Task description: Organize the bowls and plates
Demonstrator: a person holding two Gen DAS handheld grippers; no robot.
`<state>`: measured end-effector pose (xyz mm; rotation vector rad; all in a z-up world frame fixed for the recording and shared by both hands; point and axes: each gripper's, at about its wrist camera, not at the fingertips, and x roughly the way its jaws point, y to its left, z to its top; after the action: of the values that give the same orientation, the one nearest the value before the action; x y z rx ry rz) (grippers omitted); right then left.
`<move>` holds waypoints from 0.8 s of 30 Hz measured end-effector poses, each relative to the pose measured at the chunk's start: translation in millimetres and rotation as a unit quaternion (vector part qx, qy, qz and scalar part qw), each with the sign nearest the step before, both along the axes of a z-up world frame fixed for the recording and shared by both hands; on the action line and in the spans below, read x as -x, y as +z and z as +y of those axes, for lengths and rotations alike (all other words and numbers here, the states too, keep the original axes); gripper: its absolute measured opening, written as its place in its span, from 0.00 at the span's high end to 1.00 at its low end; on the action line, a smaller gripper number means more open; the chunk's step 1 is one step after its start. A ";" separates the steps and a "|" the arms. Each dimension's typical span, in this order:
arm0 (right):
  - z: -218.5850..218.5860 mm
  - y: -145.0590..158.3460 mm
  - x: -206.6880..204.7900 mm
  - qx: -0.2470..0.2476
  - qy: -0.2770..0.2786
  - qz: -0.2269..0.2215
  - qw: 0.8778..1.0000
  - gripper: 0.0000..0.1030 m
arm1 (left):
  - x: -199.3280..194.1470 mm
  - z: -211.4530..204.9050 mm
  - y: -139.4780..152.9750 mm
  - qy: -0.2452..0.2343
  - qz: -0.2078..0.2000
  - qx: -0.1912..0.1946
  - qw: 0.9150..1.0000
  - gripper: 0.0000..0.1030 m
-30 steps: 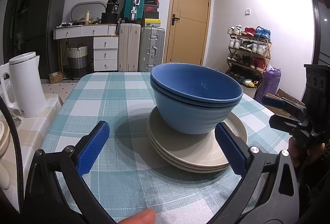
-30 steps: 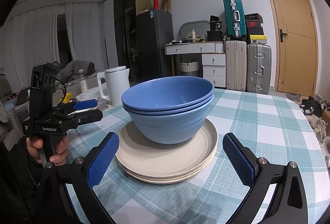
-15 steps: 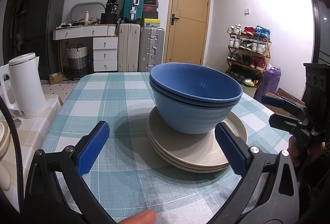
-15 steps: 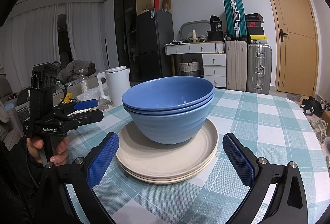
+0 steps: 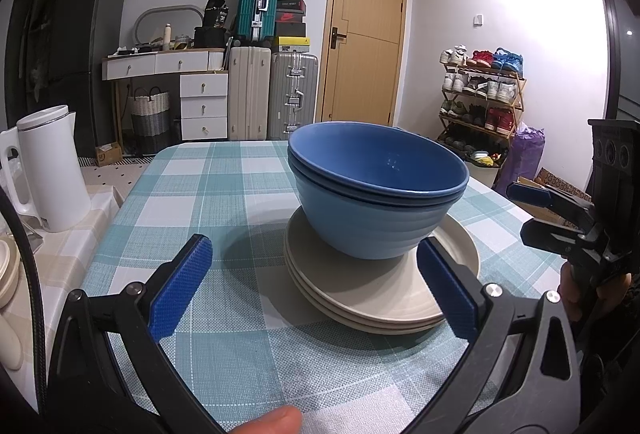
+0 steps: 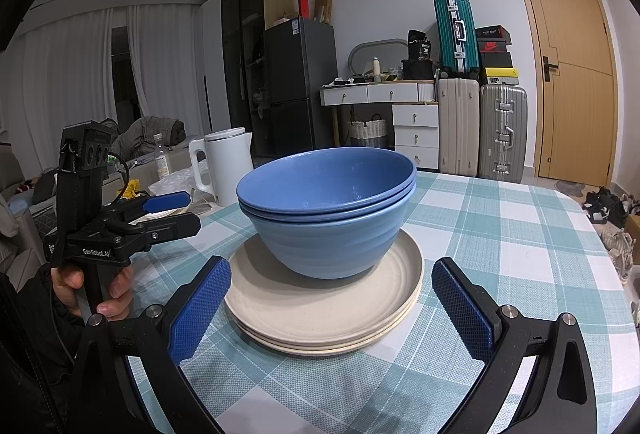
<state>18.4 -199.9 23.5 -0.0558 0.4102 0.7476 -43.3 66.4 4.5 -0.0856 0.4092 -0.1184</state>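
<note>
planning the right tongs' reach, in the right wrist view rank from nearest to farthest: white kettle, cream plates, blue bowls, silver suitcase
From the right tongs:
1. cream plates, just ahead between the open fingers.
2. blue bowls, nested on the plates, slightly farther back.
3. white kettle, off the table's left edge.
4. silver suitcase, far right, on the floor by the door.

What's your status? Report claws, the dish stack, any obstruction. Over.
Left claw open, empty. Right claw open, empty. Blue bowls nested on stacked beige plates, centered on checked tablecloth, untouched. Nothing between claws and stack.
</note>
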 end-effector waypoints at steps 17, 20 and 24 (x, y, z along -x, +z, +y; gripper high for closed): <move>0.4 -0.8 -2.1 0.000 0.001 0.001 1.000 0.00 | -1.0 0.3 -0.8 0.000 0.000 -0.001 1.000 0.01; 0.1 -0.8 -1.5 0.000 0.001 0.001 1.000 0.01 | -1.3 0.3 -0.9 0.000 0.000 -0.001 1.000 0.01; 0.3 -1.1 -1.9 0.000 0.001 0.001 1.000 0.00 | -1.2 0.5 -1.0 0.000 0.000 -0.001 1.000 0.01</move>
<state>20.3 -199.6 22.4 -0.0553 0.4118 0.7502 -42.1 66.8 3.5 -0.0844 0.4090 -0.1189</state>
